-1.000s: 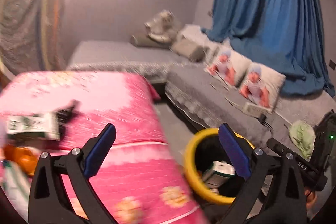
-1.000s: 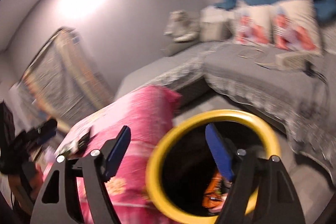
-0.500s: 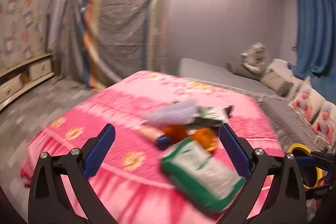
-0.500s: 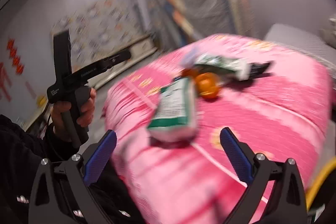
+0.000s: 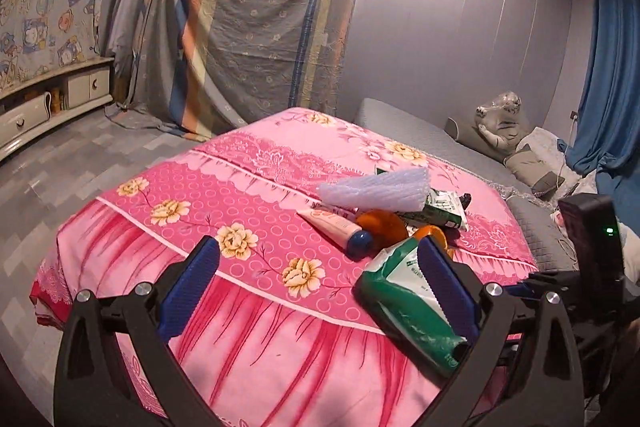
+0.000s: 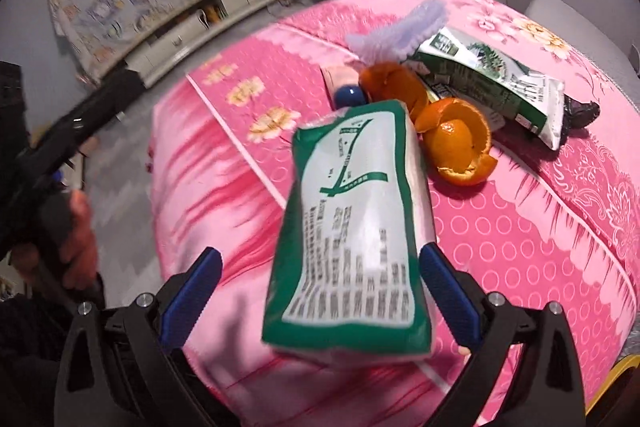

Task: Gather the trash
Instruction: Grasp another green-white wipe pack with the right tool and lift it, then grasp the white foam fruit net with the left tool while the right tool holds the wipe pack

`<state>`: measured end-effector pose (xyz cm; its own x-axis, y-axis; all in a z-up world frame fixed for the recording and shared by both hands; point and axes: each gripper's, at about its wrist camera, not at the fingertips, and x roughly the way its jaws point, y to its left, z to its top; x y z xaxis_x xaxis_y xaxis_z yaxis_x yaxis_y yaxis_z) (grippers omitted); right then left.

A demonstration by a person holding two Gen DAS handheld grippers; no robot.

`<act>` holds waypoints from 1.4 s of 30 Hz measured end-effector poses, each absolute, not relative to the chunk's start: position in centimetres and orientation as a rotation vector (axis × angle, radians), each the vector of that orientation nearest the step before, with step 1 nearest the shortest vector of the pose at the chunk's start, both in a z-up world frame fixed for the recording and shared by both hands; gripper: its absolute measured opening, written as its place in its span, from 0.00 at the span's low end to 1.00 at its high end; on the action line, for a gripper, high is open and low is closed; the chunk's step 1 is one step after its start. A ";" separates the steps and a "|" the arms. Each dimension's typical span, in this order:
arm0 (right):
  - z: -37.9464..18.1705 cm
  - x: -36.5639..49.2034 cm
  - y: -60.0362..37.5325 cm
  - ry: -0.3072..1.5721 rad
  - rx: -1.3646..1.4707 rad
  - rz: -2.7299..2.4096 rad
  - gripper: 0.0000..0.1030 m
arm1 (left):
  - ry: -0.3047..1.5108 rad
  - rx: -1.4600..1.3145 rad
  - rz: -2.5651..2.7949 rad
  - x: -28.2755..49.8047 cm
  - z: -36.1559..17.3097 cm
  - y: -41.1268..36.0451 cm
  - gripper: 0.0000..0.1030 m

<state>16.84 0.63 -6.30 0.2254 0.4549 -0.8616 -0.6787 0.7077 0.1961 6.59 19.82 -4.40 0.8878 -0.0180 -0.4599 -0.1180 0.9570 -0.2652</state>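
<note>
Left gripper (image 5: 320, 291) spread wide, nothing between the blue pads (image 5: 190, 285). Just pink bedspread (image 5: 224, 199) in the gap. Green-and-white pack (image 5: 408, 303) lying at the right finger, partly hidden behind it, near the bed's edge. Beyond the right fingertip, a small heap: orange peel (image 5: 380, 225), pink tube (image 5: 338, 225) with a blue cap, a green carton (image 5: 442, 209), and ribbed lavender foam (image 5: 378, 191) across the top. All well ahead of the left finger, nothing near it.

Right gripper (image 6: 320, 301) also wide open, gripping nothing. Pack (image 6: 352, 227) filling most of the gap, nearer the right pad (image 6: 448, 297) than the left one, long side running away from the fingers; touching the pad or not, cannot tell. Straight past its far end, peel (image 6: 456, 143) curled open, tube cap (image 6: 348, 97) left of it, carton (image 6: 492, 83) to the right with a dark wrapper (image 6: 580, 113) at its end, foam (image 6: 400, 29) farthest out. Left of the left finger, a hand (image 6: 76, 243) around the other gripper's black handle. Yellow rim (image 6: 618, 375) peeking in low, outside the right finger.
</note>
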 end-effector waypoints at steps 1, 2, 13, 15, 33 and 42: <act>-6.6 17.0 1.0 1.101 -0.261 0.783 0.92 | 0.483 -0.298 0.052 6.7 -4.6 19.9 0.92; -6.8 17.2 1.5 1.108 -0.292 0.766 0.92 | 0.488 -0.302 0.051 6.7 -4.7 20.0 0.92; -10.4 19.2 3.9 1.138 -0.416 0.661 0.87 | 0.515 -0.290 0.071 7.4 -5.4 20.1 0.92; -10.3 19.6 3.4 1.146 -0.369 0.662 0.66 | 0.517 -0.289 0.074 7.5 -5.5 20.0 0.92; -1.9 13.2 -12.5 0.903 0.125 0.757 0.43 | 0.525 0.051 0.013 13.6 -4.6 12.5 0.92; -1.3 12.0 -19.2 0.820 0.281 0.699 0.44 | 0.600 0.109 -0.042 21.7 -4.6 8.8 0.92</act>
<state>12.05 -19.24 -1.30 0.4766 0.6672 -0.5725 -0.4596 0.7442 0.4846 21.67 8.77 -4.58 0.8249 -0.0076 -0.5652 0.0709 0.9934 0.0901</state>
